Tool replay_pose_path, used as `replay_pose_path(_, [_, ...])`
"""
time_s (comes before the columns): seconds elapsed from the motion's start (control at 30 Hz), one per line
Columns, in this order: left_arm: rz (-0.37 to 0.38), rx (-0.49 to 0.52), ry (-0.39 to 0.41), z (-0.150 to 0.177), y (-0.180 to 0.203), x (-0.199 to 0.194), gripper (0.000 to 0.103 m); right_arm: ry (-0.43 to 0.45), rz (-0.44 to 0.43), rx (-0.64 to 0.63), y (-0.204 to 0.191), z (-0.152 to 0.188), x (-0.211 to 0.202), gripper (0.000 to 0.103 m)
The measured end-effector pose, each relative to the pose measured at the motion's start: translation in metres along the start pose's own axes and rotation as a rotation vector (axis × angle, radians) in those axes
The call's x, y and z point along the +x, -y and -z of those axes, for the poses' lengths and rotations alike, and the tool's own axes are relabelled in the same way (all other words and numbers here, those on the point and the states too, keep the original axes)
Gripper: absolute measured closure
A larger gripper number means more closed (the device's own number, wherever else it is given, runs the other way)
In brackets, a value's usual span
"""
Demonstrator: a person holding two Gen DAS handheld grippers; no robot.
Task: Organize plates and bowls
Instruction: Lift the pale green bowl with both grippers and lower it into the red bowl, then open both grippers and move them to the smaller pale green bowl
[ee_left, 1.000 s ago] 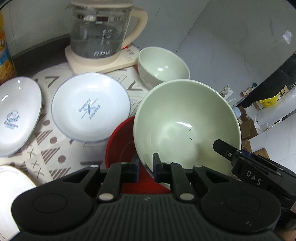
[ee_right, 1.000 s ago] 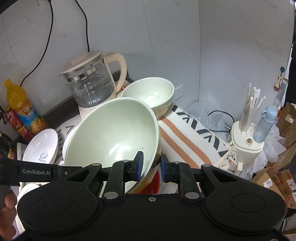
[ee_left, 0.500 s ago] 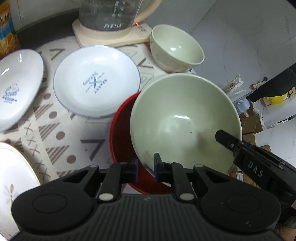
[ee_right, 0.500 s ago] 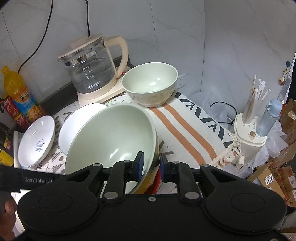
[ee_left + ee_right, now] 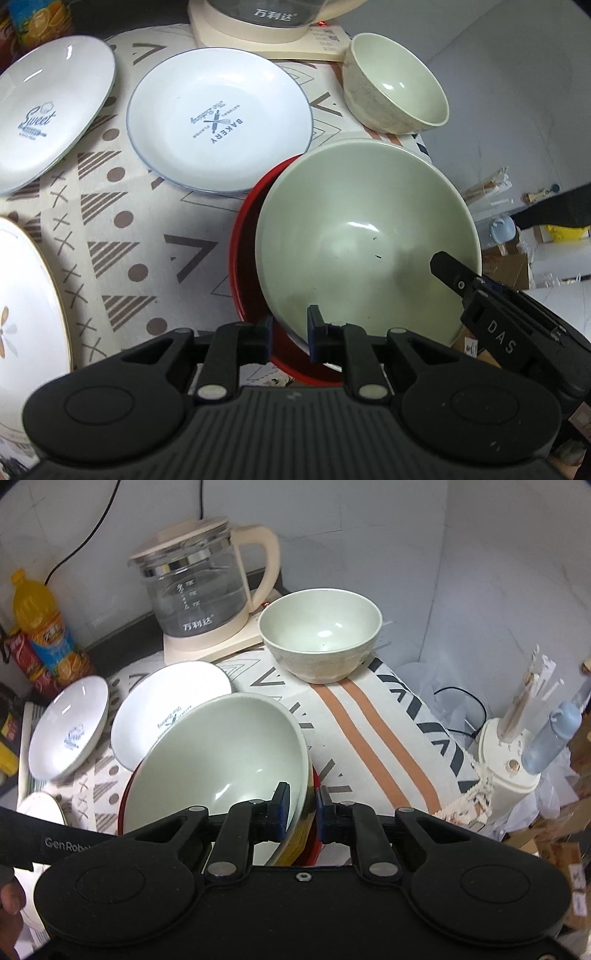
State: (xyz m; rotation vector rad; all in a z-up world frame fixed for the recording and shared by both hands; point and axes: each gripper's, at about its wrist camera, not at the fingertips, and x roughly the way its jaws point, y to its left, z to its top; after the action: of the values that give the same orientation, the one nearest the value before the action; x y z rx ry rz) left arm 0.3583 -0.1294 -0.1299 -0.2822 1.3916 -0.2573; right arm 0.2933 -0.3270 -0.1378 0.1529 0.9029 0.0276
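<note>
Left gripper (image 5: 290, 338) steeply down, jaws clamped on big bowl (image 5: 365, 236) rim, right gripper (image 5: 301, 808) closing on rim at 3 o'clock, bowl inside red bowl (image 5: 245, 258), plates (image 5: 219, 118) at 10 o'clock.

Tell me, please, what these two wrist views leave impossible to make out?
- Red bowl: its inside, covered by the large green bowl in both views.
- Flower-patterned plate: cut by the left wrist view's edge.
- Kettle: top cropped in the left wrist view.
- Bottle label: too small to read.
</note>
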Motion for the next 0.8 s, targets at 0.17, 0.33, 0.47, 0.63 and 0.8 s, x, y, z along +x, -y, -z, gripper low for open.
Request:
replay_pose_path(0.17, [-0.014, -0.024, -0.020, -0.001, 0.005, 0.001, 0.082, -0.012, 0.009, -0.072, -0.005, -0.004, 0.005, 0.091])
replay_pose_path(0.33, [-0.003, -0.001, -0.060, -0.006, 0.011, 0.001, 0.068, -0.007, 0.003, -0.054, 0.002, -0.003, 0.010, 0.093])
replay_pose_path(0.47, [0.024, -0.034, -0.090, -0.008, 0.006, -0.001, 0.068, -0.008, -0.006, -0.046, 0.004, -0.003, 0.012, 0.094])
replay_pose_path(0.63, [0.045, -0.089, -0.116, -0.012, -0.001, -0.005, 0.066, -0.001, -0.012, -0.030, 0.005, -0.006, 0.014, 0.095])
replay_pose_path(0.8, [0.036, -0.105, -0.089, -0.013, -0.007, -0.012, 0.054, 0.014, -0.013, -0.012, 0.007, -0.008, 0.014, 0.096])
